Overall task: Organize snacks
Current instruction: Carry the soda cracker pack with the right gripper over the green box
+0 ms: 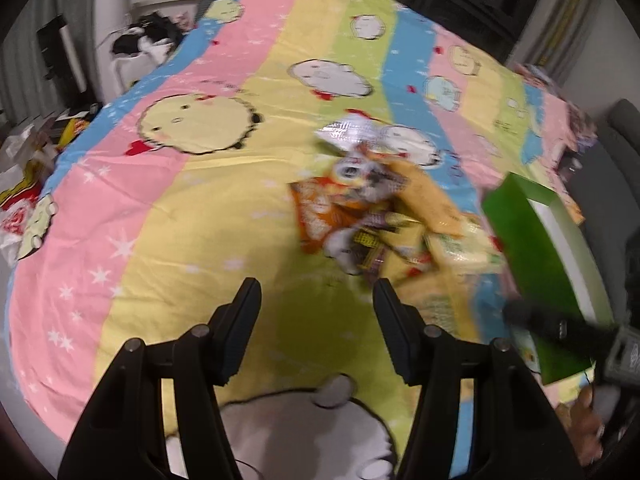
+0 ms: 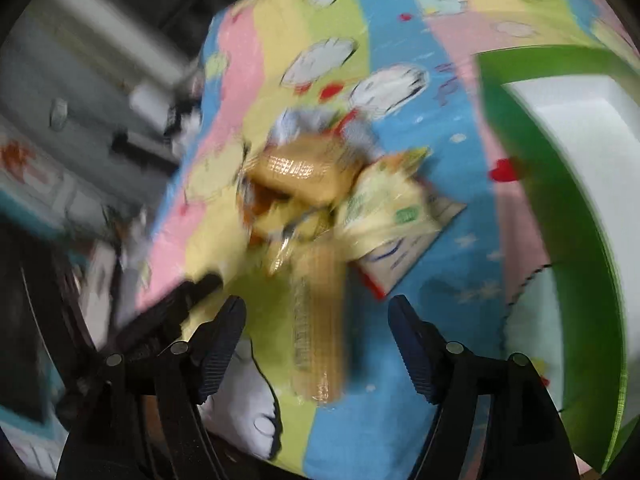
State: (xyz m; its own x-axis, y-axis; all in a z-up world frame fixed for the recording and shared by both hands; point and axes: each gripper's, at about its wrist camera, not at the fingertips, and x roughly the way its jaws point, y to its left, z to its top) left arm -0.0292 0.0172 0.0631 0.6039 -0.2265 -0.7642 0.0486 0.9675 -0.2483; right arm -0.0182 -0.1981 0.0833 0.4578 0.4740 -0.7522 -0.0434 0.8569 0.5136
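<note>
A pile of snack packets (image 1: 376, 216) lies on a striped cartoon bedsheet (image 1: 192, 208). It also shows, blurred, in the right wrist view (image 2: 304, 196), with a long yellow wafer pack (image 2: 318, 320) nearest. A green box with a white inside (image 1: 548, 264) stands right of the pile; it also shows in the right wrist view (image 2: 560, 184). My left gripper (image 1: 316, 296) is open and empty, just short of the pile. My right gripper (image 2: 316, 312) is open and empty above the wafer pack; it appears as a dark blurred shape in the left wrist view (image 1: 560, 326).
Beyond the bed's left edge lie bags and clutter (image 1: 28, 184) on the floor. A white cabinet (image 1: 116, 40) with dark items stands at the far left. A grey chair (image 1: 616, 184) is at the right.
</note>
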